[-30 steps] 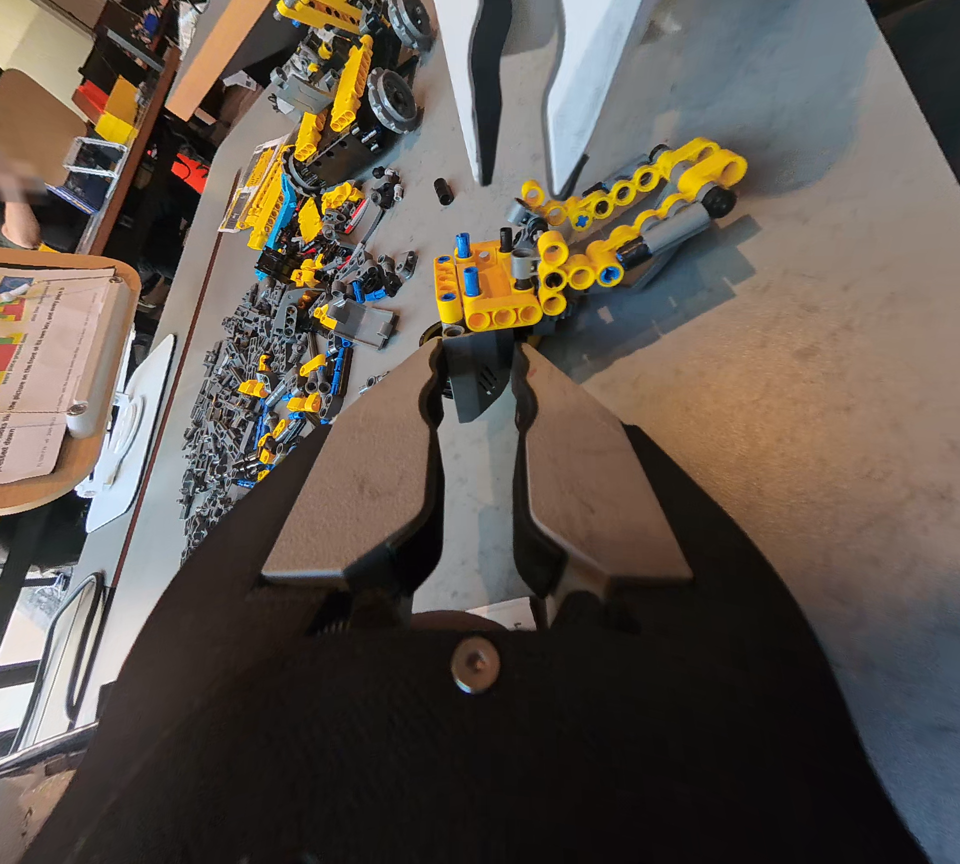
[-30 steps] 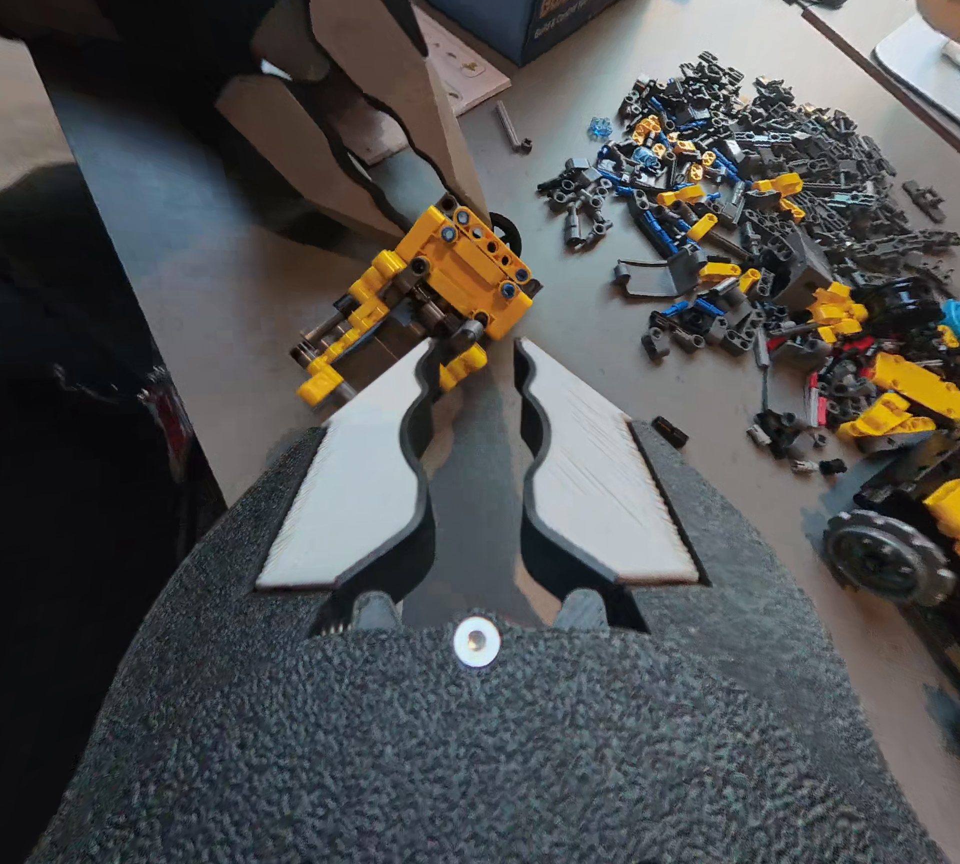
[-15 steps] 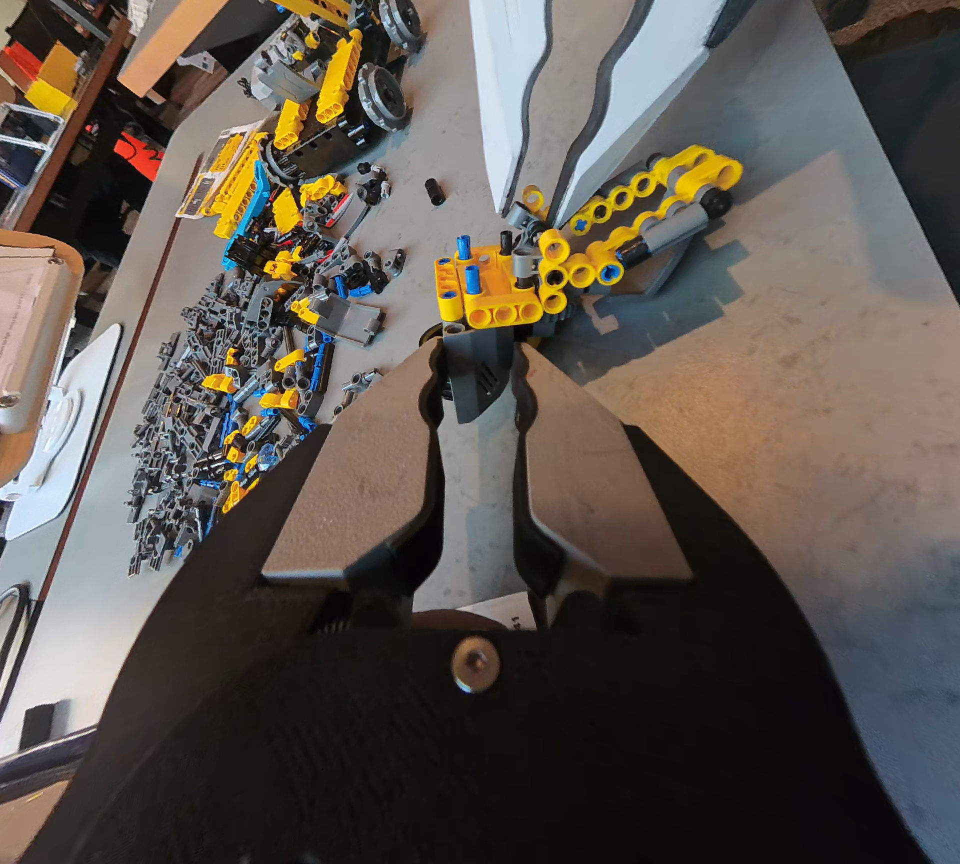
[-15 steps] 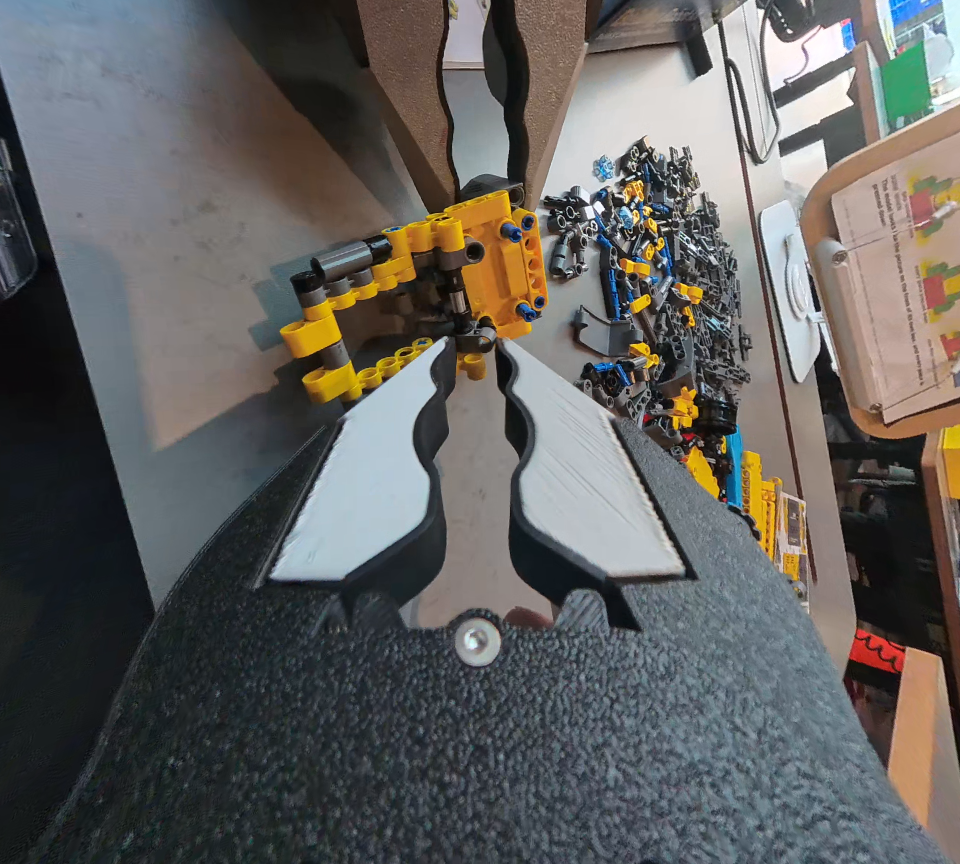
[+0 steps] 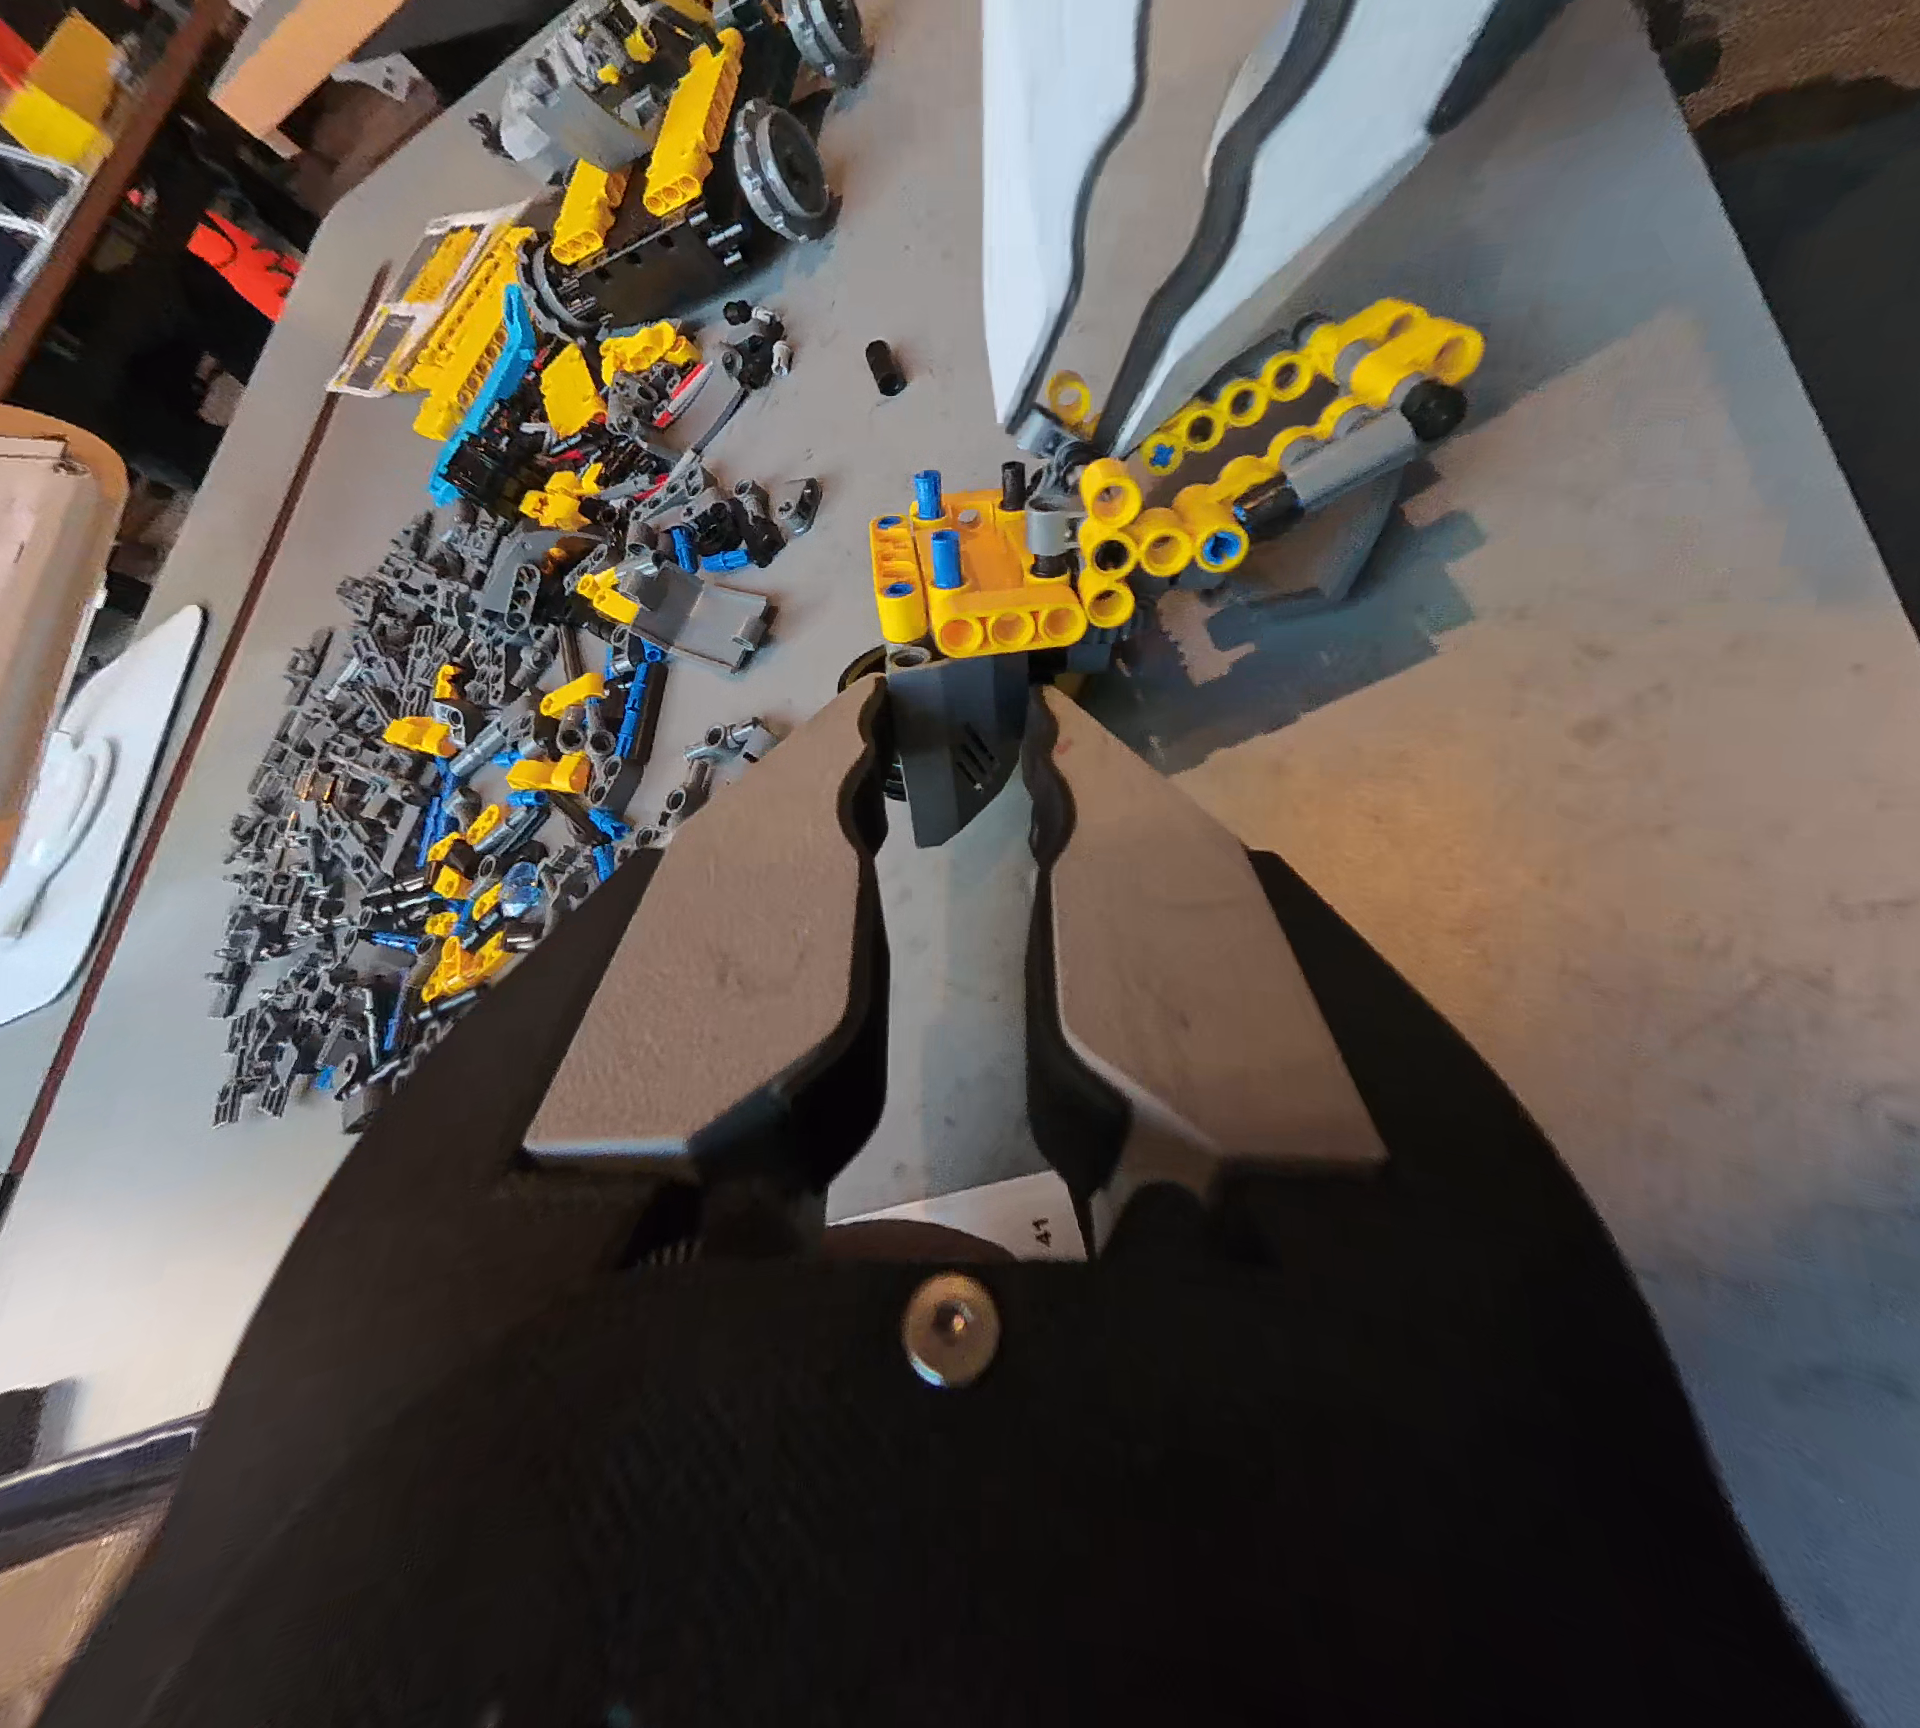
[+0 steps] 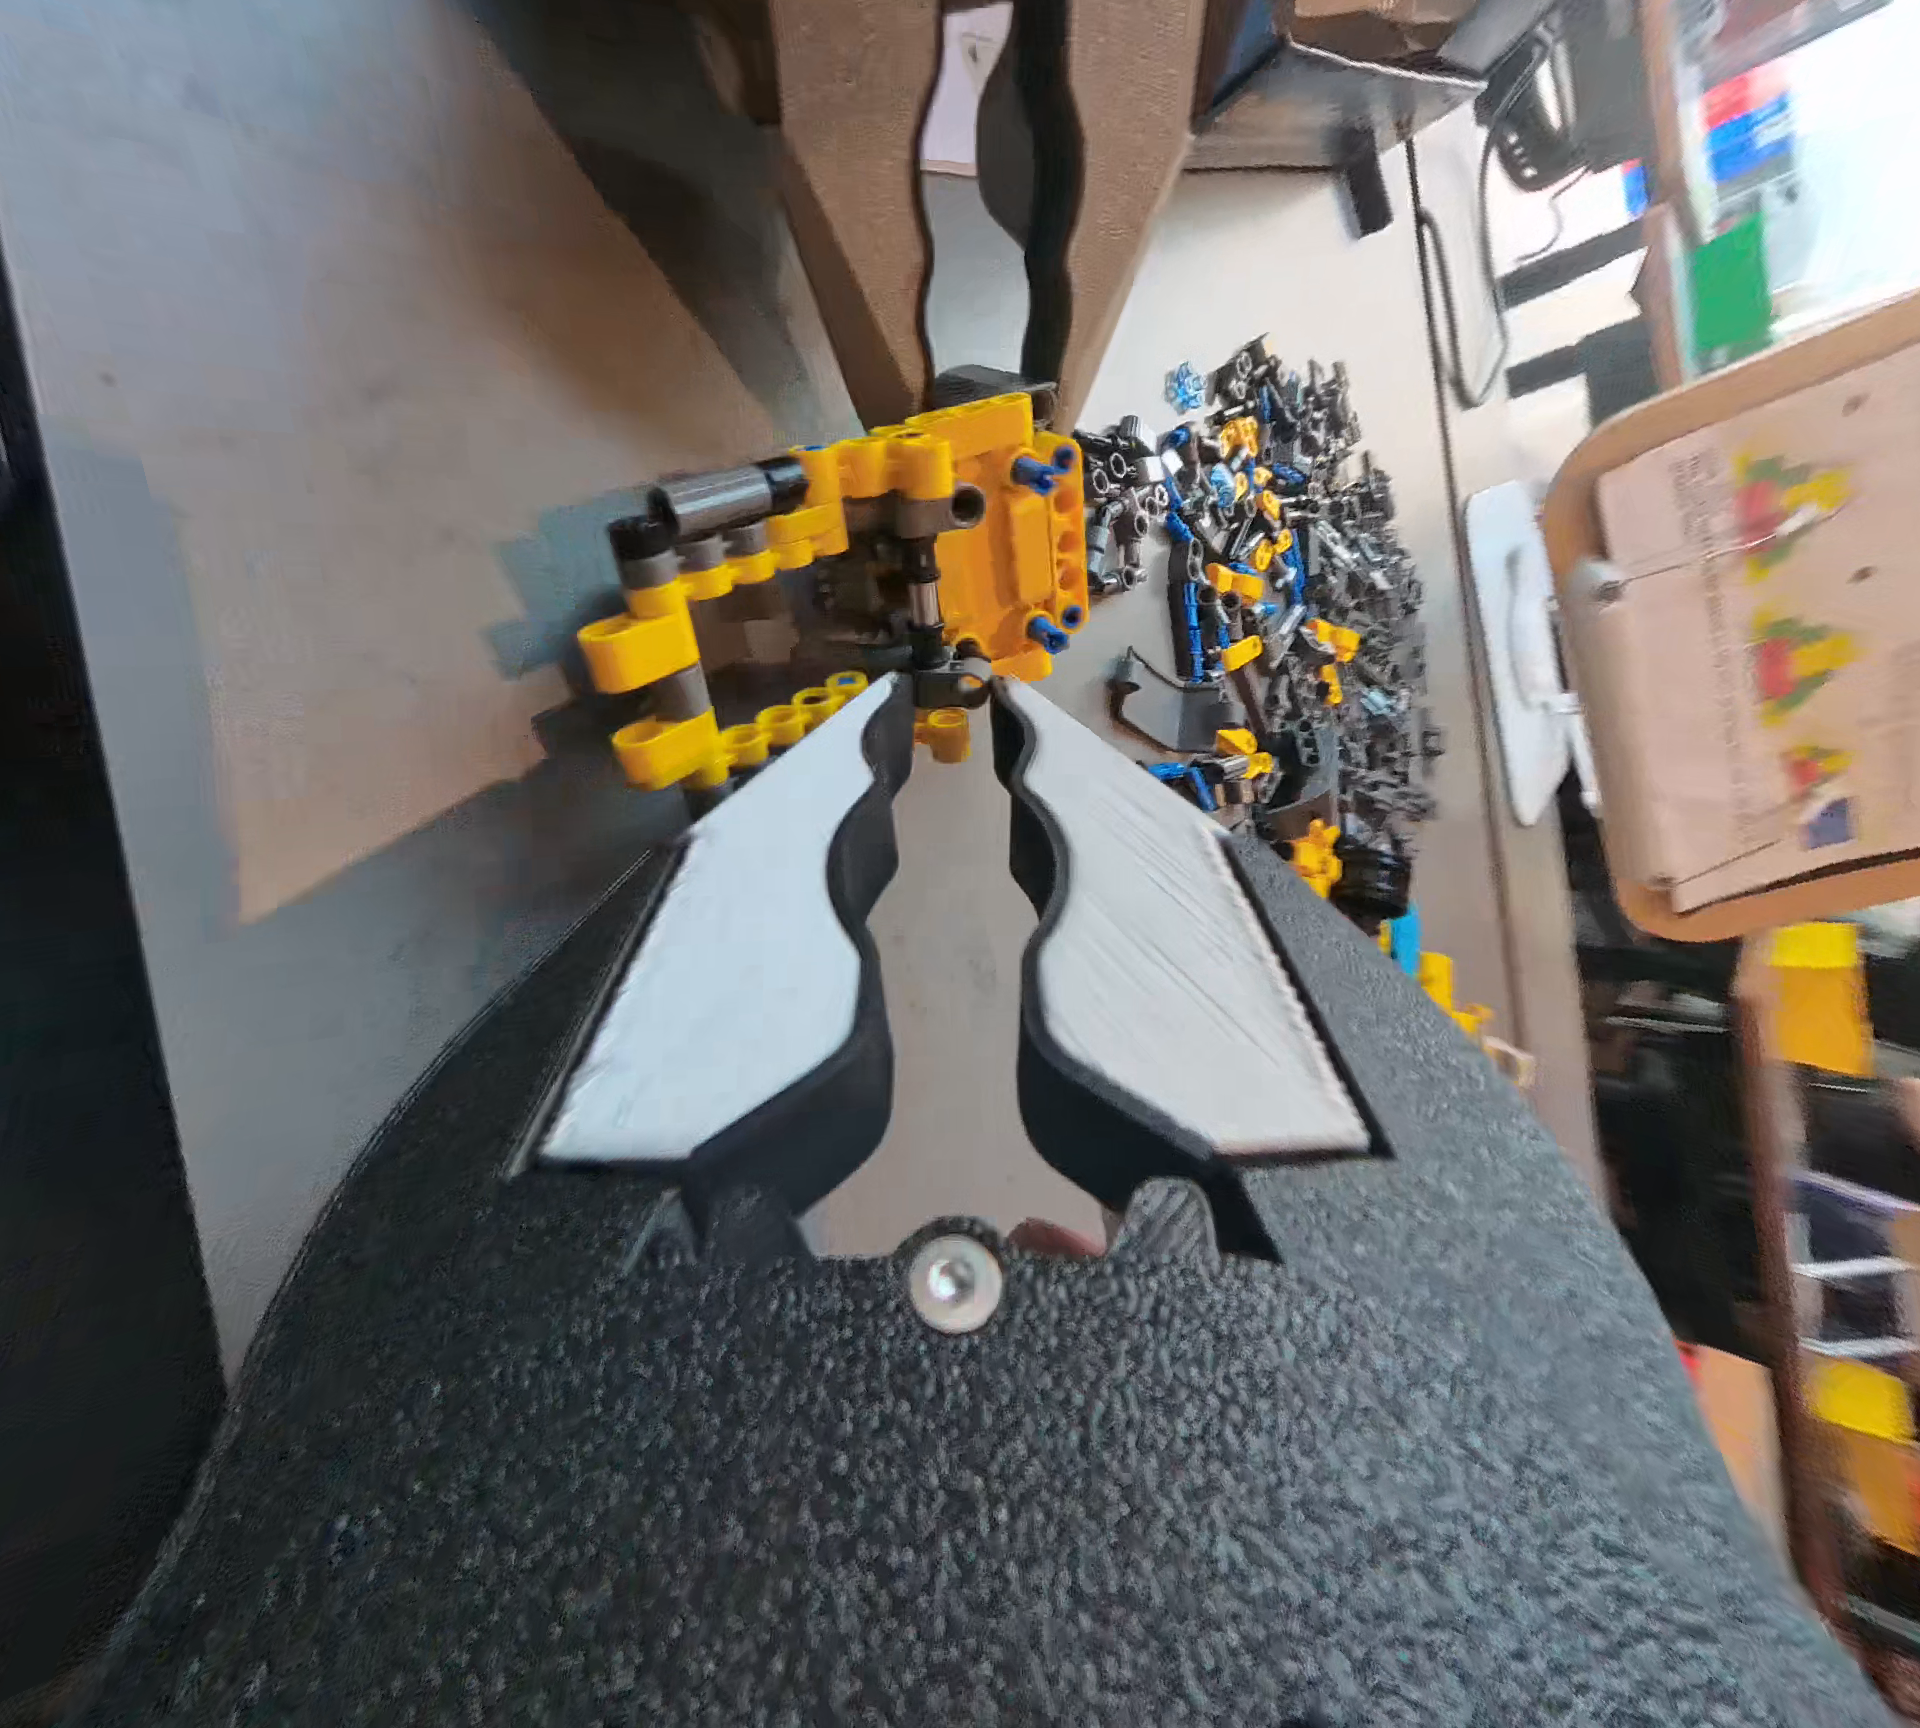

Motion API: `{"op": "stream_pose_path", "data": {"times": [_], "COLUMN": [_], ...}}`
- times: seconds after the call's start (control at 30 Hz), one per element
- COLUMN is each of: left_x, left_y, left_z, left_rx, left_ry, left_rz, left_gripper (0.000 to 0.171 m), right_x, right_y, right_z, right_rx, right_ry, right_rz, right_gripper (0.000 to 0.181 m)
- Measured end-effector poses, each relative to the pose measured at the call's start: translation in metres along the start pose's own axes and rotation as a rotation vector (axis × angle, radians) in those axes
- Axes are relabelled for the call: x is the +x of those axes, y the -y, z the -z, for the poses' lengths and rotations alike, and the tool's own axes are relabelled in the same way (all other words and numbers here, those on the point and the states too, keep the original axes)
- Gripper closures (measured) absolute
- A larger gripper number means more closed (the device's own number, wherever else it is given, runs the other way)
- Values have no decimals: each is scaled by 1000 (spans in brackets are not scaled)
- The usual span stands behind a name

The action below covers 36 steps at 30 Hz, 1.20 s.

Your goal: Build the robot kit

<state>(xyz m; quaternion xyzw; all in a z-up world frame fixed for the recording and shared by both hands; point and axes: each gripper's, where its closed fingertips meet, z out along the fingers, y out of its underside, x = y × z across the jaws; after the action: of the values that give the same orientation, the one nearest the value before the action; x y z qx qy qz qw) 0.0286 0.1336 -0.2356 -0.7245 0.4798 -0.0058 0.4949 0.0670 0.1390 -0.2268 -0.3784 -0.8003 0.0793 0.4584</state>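
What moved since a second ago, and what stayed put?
The right gripper swung round and closed in on the yellow model; its tips now sit at the dark connector on the model's near end, though a grip isn't clear. The left gripper stayed clamped on the model's dark grey panel. The model and the loose parts pile stayed on the table.

A yellow, grey and black toy-brick assembly [image 5: 1091,535] lies on a grey table [image 5: 1558,847], its blue pins pointing up. The left gripper [image 5: 954,712] clamps its dark grey panel [image 5: 951,748] at one end. The right gripper [image 6: 943,691] pinches a small dark connector [image 6: 951,686] at the opposite side.
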Motion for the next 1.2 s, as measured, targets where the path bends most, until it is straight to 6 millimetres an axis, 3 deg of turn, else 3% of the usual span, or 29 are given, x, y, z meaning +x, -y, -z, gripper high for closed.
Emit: {"op": "stream_pose_path", "data": {"times": [0.23,0.53,0.67,0.93,1.2], "left_x": [1,10,7,6,5], "left_y": [0,3,2,3,2], "left_z": [1,1,1,3,2], "left_rx": [0,25,23,37,36], "left_ry": [-12,-6,-11,-56,-49], "left_rz": [13,-130,-93,-32,-32], "left_gripper": [150,150,150,150,150], "right_x": [0,-14,-10,-6,-8], "right_y": [1,-1,-1,4,0], "right_z": [1,3,1,2,-3], "right_rx": [-5,43,36,-8,77], "right_ry": [25,394,363,168,251], "right_rz": [30,-184,-155,145,-66], "right_gripper": [167,168,167,166,166]}}
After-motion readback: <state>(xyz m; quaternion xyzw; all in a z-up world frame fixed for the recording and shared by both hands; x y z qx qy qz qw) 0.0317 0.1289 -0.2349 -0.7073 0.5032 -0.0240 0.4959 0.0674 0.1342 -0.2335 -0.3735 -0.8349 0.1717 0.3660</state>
